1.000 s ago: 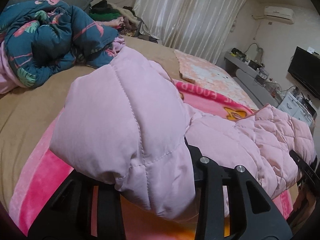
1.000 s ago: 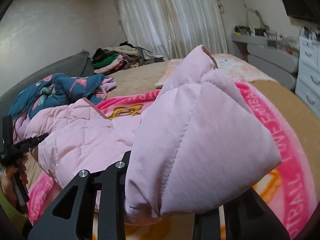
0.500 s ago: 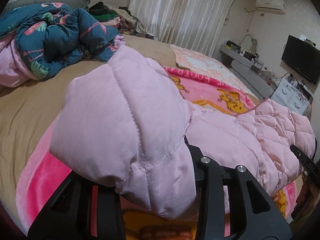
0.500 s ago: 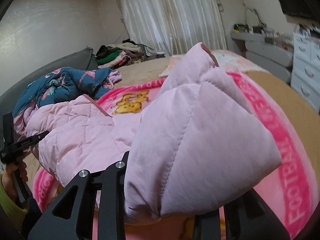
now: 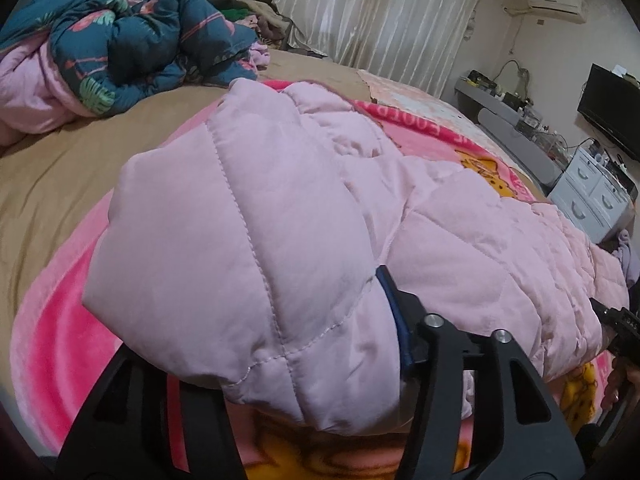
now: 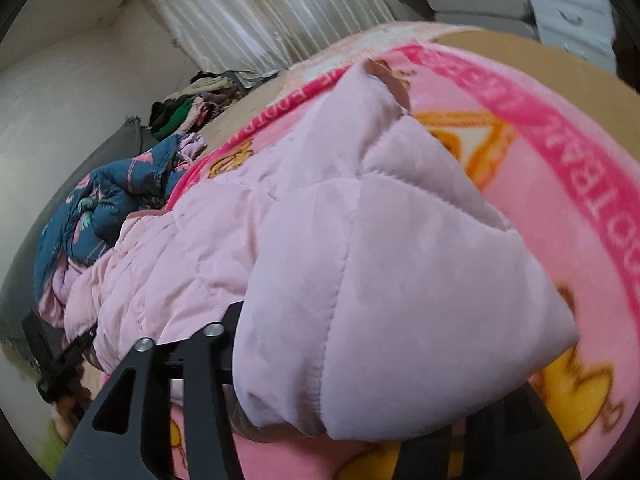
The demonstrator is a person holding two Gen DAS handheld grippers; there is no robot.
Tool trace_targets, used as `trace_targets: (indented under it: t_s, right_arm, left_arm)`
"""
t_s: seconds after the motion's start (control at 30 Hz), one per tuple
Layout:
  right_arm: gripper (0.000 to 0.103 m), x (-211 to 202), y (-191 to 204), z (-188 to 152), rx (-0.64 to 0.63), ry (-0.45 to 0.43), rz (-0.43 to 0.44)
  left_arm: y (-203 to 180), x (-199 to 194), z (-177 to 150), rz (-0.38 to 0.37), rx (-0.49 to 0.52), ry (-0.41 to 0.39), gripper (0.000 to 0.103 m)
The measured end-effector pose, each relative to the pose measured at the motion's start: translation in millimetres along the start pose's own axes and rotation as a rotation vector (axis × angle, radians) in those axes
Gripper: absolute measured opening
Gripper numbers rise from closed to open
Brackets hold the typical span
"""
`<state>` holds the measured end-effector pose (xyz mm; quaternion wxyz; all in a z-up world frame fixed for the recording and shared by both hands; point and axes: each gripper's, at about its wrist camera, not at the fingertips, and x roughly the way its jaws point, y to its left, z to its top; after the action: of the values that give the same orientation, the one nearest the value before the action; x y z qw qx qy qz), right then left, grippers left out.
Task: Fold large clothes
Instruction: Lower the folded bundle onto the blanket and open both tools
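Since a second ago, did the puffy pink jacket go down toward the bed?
Yes. The pink jacket sank toward the pink blanket; more of it rests there, and the curtain sits higher in the left view.

Matt quilted cloth jacket [image 5: 280, 216]

The jacket [image 5: 280, 220] is spread on the blanket [image 5: 60, 340]; behind the blanket, a quilt [image 5: 120, 40] is heaped on the bed [image 5: 60, 168].

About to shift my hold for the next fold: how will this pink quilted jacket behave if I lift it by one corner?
The pink quilted jacket will probably sag and drape, since it already slumps in soft folds between both grippers. Its puffy stitched panels suggest it is light for its bulk. The smooth shell looks slippery, so a corner may slide from the left gripper, whose jaws have just been opening around it.
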<state>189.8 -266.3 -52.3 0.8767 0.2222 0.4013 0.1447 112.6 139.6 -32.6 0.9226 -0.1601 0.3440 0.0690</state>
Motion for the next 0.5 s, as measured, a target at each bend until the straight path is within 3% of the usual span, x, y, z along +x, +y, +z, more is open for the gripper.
trace_targets:
  t_s: [0.13,0.27,0.5]
  right_arm:
    - [0.069,-2.2,-9.8,-5.2,0.064,0.025,-0.001]
    - [0.089,-11.7,-13.5,-13.9,0.087,0.021,-0.047]
    - [0.098,-53.4,-15.9,-28.7,0.079,-0.025,-0.146]
  left_arm:
    - [8.4,0.2,-8.4,-0.01,-0.031,0.017,0.058]
    - [12.7,-6.7,-15.6,-0.009,-0.049,0.026,0.068]
    - [17.2,-33.6,-26.5,0.004,-0.03,0.05,0.09]
